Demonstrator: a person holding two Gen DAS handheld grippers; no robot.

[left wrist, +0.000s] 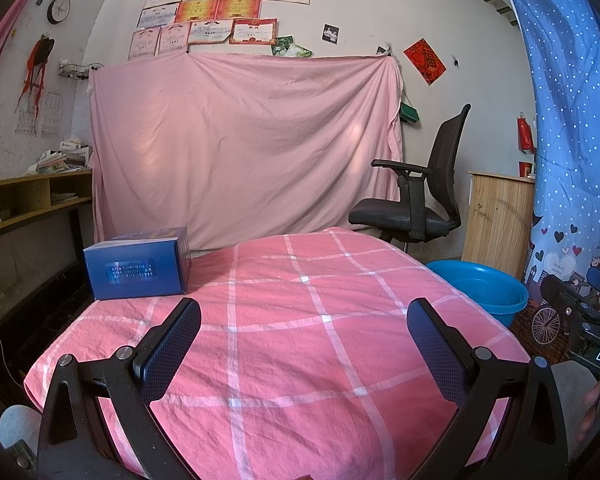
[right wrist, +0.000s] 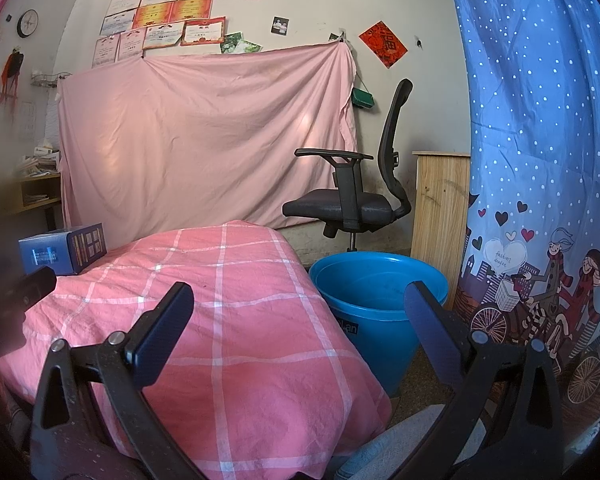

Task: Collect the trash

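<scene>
A blue cardboard box lies on the far left corner of the table covered with a pink checked cloth; the right wrist view shows the box at its left. A blue plastic bin stands on the floor to the right of the table, and its rim shows in the left wrist view. My left gripper hovers open over the near part of the cloth, nothing between its fingers. My right gripper is open too, above the table's right edge beside the bin.
A black office chair stands behind the bin, next to a wooden cabinet. A blue patterned curtain hangs on the right. A pink sheet covers the back wall. A shelf with papers is at the left.
</scene>
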